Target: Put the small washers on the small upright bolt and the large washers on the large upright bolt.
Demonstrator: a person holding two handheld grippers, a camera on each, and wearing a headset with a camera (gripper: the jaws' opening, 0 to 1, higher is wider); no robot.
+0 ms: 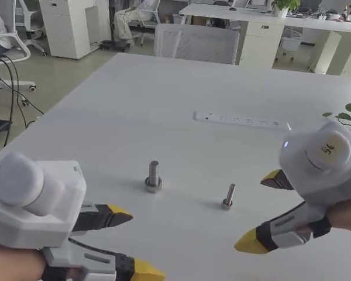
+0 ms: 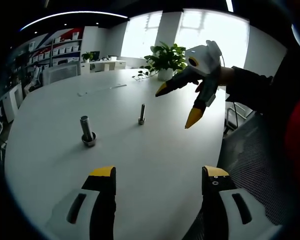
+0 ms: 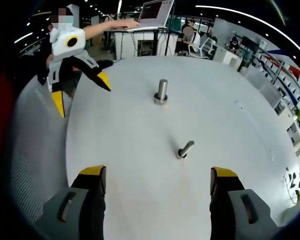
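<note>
The large upright bolt [image 1: 153, 176] stands mid-table with washers around its base; it also shows as large bolt [image 2: 87, 131] and large bolt [image 3: 161, 92]. To its right stands the small upright bolt [image 1: 229, 196], also seen as small bolt [image 2: 141, 114] and small bolt [image 3: 184, 149], with a washer at its foot. My left gripper [image 1: 136, 246] hovers open at the near left with nothing between its fingers [image 2: 102, 197]. My right gripper [image 1: 264, 211] hangs open right of the small bolt, empty.
A white power strip [image 1: 241, 121] lies on the white table [image 1: 134, 105] beyond the bolts. A potted plant [image 1: 348, 114] sits at the right edge. A grey chair [image 1: 196, 42] stands at the far end, with desks and cabinets behind.
</note>
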